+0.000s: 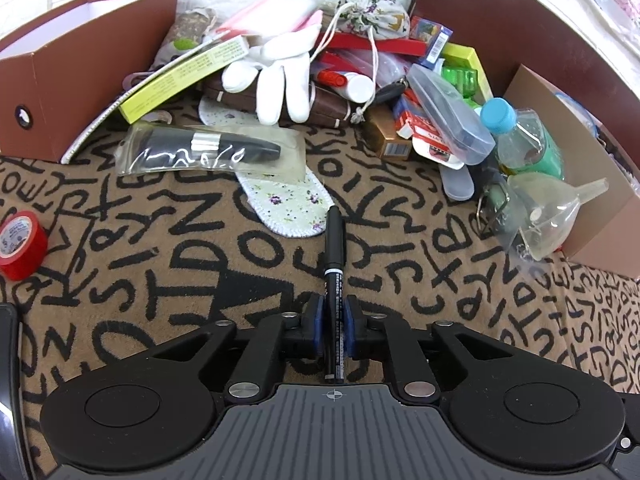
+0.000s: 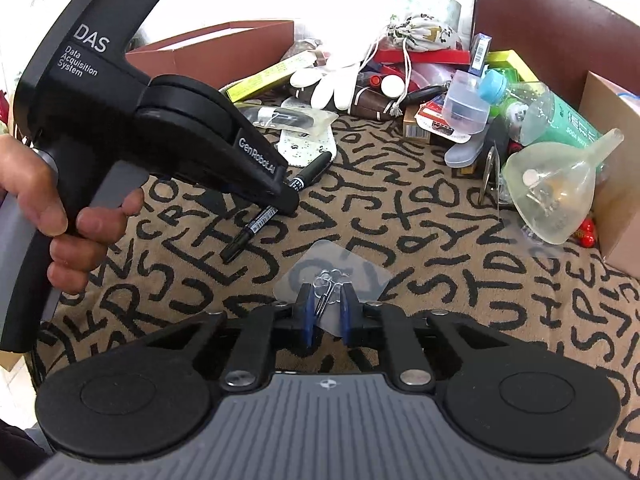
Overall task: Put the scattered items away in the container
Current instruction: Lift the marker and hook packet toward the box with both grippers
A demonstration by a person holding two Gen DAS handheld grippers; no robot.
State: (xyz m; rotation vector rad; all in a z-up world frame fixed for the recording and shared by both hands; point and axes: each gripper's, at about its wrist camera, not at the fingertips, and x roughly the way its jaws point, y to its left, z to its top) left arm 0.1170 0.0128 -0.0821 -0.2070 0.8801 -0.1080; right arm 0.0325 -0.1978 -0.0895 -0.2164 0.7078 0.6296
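Left gripper (image 1: pixel 333 322) clamped on a black marker (image 1: pixel 334 264), pen running lengthwise between the blue pads, cap end pointing ahead toward the pile; in the right wrist view the person's left hand (image 2: pixel 60 216) wraps the grey handle, tool angled down over the letter-print cloth (image 1: pixel 160 264), marker sticking out both sides of the fingers; tool body reads "DAS Data Acquisition System" and "GenRobot.AI"; right gripper (image 2: pixel 326 312) closed on a clear adhesive hook patch (image 2: pixel 332 276), its wire hook between the pads, held low over the cloth; brown box (image 1: pixel 92 60) stands ahead left, marker not in it; green bottle (image 2: pixel 560 120) label shows "SODA WA"; red tape roll (image 1: pixel 22 246) at left, print too small to read.
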